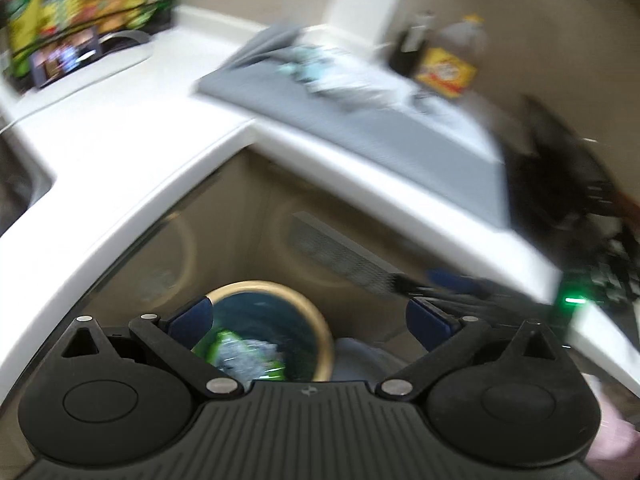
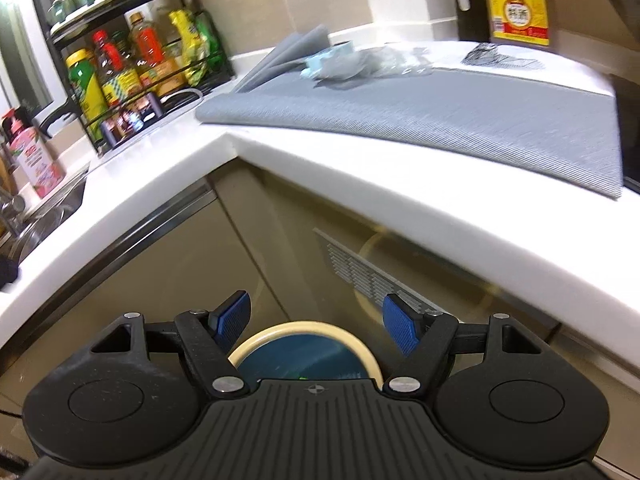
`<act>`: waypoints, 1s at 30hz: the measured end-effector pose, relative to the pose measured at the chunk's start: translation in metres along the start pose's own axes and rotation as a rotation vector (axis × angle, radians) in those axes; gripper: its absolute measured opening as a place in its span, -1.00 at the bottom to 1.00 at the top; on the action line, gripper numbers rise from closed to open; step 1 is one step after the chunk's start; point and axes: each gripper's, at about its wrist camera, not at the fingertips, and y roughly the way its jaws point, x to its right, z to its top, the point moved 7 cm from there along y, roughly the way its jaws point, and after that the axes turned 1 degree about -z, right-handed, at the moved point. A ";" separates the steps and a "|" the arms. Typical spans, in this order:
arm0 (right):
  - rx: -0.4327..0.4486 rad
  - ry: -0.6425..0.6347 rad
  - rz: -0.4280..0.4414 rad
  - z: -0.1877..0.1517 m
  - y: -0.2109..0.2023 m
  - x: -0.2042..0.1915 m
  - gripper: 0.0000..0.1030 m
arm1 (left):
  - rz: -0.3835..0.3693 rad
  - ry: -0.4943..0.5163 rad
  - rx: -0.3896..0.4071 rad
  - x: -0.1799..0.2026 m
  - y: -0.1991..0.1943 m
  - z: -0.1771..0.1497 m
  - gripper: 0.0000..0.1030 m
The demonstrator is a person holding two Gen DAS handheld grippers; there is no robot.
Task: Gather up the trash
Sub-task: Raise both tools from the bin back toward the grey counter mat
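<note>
A round bin with a cream rim (image 1: 280, 292) stands on the floor in the counter's corner, also in the right wrist view (image 2: 304, 330). Green and clear wrappers (image 1: 240, 354) lie inside it. My left gripper (image 1: 308, 314) is open and empty above the bin. My right gripper (image 2: 316, 322) is open and empty, also above the bin. Crumpled pale blue and clear plastic trash (image 2: 352, 62) lies on a grey mat (image 2: 460, 120) on the counter; it shows blurred in the left wrist view (image 1: 320, 72). The other gripper (image 1: 568, 184) shows blurred at the left view's right edge.
A white L-shaped counter (image 2: 320, 156) wraps around the bin. A black rack of bottles (image 2: 132, 64) stands at the back left, a sink (image 2: 44, 216) further left. A yellow-labelled bottle (image 2: 516, 4) stands behind the mat. Beige cabinet doors (image 2: 140, 280) with a vent grille (image 2: 372, 276) are below.
</note>
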 end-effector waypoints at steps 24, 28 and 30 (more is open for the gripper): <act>0.055 -0.003 -0.069 0.022 -0.015 0.023 0.46 | -0.255 0.075 0.061 0.103 -0.105 0.021 0.99; 0.050 -0.005 -0.070 0.021 -0.015 0.023 0.46 | -0.253 0.063 0.055 0.100 -0.106 0.022 0.99; 0.049 -0.005 -0.071 0.021 -0.014 0.022 0.46 | -0.254 0.059 0.051 0.099 -0.106 0.023 0.99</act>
